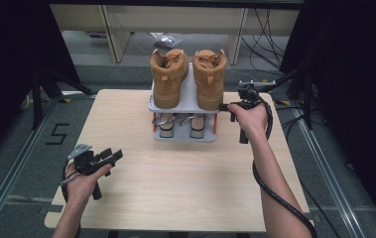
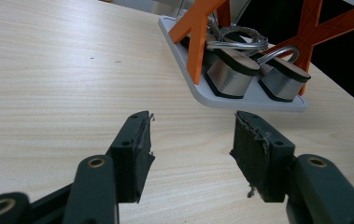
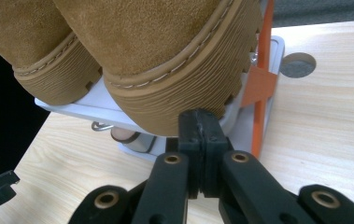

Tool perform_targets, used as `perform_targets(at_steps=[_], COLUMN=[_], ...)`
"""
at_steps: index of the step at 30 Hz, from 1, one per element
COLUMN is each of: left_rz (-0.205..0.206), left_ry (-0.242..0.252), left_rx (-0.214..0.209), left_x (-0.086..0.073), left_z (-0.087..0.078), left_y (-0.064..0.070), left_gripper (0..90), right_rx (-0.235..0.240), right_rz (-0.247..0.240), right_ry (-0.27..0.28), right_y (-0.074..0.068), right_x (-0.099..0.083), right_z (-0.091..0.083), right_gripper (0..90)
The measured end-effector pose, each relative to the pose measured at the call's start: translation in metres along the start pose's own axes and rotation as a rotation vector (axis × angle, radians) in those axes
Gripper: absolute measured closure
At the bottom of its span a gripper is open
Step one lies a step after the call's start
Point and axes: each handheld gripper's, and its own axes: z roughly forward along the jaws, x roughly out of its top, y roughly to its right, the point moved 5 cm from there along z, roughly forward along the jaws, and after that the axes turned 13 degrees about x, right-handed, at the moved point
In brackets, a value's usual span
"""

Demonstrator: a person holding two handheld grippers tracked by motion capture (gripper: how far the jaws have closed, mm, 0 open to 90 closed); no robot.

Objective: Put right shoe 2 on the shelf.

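Beside the ribbed tan suede boot (image 3: 174,60), right hand-held gripper (image 3: 201,122) pressed together, left (image 2: 191,140) spread

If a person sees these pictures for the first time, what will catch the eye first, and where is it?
First comes the pair of tan boots standing side by side on the top shelf of a small grey rack at the far middle of the table. Next, the right gripper, its jaws together, is at the sole of the right-hand boot. The left gripper hovers open over the near left of the table.
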Motion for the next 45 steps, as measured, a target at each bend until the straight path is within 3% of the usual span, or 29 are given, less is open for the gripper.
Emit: perform_targets(at_steps=[2,3,6,7,8,9,11,12,13,14,15,16,17,20,21,22,23,27,30,32,34,35,37,45], left_rz=[-0.002,-0.003,-0.004,-0.003,-0.003,-0.002,-0.001,-0.002,-0.004,-0.005,-0.006,-0.007,-0.01,-0.012,-0.014,-0.013,-0.013,-0.012,-0.016,-0.016,-0.013,-0.015,-0.015,-0.017], left_ry=[0.0,0.001,-0.001,-0.004,-0.004,-0.002,0.002,0.005,0.004,0.003,0.001,-0.002,0.003,0.006,0.006,0.008,0.007,0.001,0.001,0.001,-0.001,0.003,0.002,0.004], left_rx=[0.001,0.001,0.001,0.002,0.0,-0.001,-0.001,-0.001,0.0,0.0,0.001,0.004,0.001,0.003,0.004,0.004,0.006,0.007,0.006,0.007,0.01,0.008,0.009,0.013], left_x=[0.0,0.0,-0.001,-0.001,-0.001,-0.001,0.0,0.001,0.001,0.0,0.0,0.0,0.0,0.0,0.001,0.001,0.001,-0.001,-0.002,-0.002,-0.001,-0.001,-0.001,-0.002], left_z=[0.0,0.0,0.001,0.001,0.001,0.0,0.0,0.0,0.0,0.0,0.0,0.0,0.0,0.0,0.0,0.0,0.0,0.001,0.002,0.002,0.001,0.002,0.002,0.002], left_y=[0.0,-0.001,-0.001,0.0,0.0,0.001,0.0,0.0,0.0,0.0,-0.001,-0.001,-0.001,-0.001,-0.001,-0.001,-0.002,-0.002,-0.002,-0.002,-0.002,-0.002,-0.002,-0.004], left_gripper=[46.0,46.0,46.0,46.0,46.0,45.9,45.9,45.9,45.9,45.9,45.8,45.8,45.8,45.6,45.6,45.6,45.5,45.4,45.4,45.3,45.2,45.2,45.2,45.2], right_rx=[0.002,-0.008,-0.008,-0.005,0.013,-0.003,-0.01,-0.011,-0.015,-0.015,-0.025,-0.033,-0.038,-0.053,-0.055,-0.06,-0.064,-0.083,-0.094,-0.104,-0.113,-0.115,-0.12,-0.136], right_rz=[0.042,0.006,0.005,-0.018,0.004,0.02,0.013,-0.028,0.008,-0.052,-0.056,-0.024,-0.066,-0.084,-0.087,-0.038,-0.074,-0.063,-0.028,-0.071,-0.056,-0.095,-0.07,-0.113], right_ry=[-0.009,-0.005,-0.022,-0.02,-0.011,-0.029,-0.002,0.004,0.003,0.018,0.024,0.019,0.04,0.043,0.042,0.042,0.048,0.059,0.058,0.064,0.064,0.064,0.065,0.064], right_y=[-0.003,-0.001,-0.004,-0.003,-0.006,-0.007,-0.007,-0.004,-0.007,-0.004,-0.004,-0.006,-0.002,0.005,0.007,0.005,0.011,0.019,0.022,0.03,0.032,0.037,0.037,0.045], right_x=[0.0,0.001,0.002,0.003,0.003,0.002,0.002,0.004,0.003,0.005,0.005,0.004,0.005,0.004,0.003,0.001,0.0,-0.005,-0.01,-0.012,-0.015,-0.016,-0.019,-0.036], right_z=[0.003,0.004,0.006,0.007,0.009,0.009,0.007,0.006,0.004,0.002,-0.001,-0.004,-0.007,-0.013,-0.015,-0.016,-0.018,-0.023,-0.025,-0.027,-0.029,-0.03,-0.031,-0.04], right_gripper=[90.0,90.0,90.0,90.0,90.0,90.0,90.0,90.0,90.0,89.7,89.3,88.7,87.6,83.1,82.3,81.7,81.5,78.3,75.7,73.7,71.2,70.8,69.5,65.8])
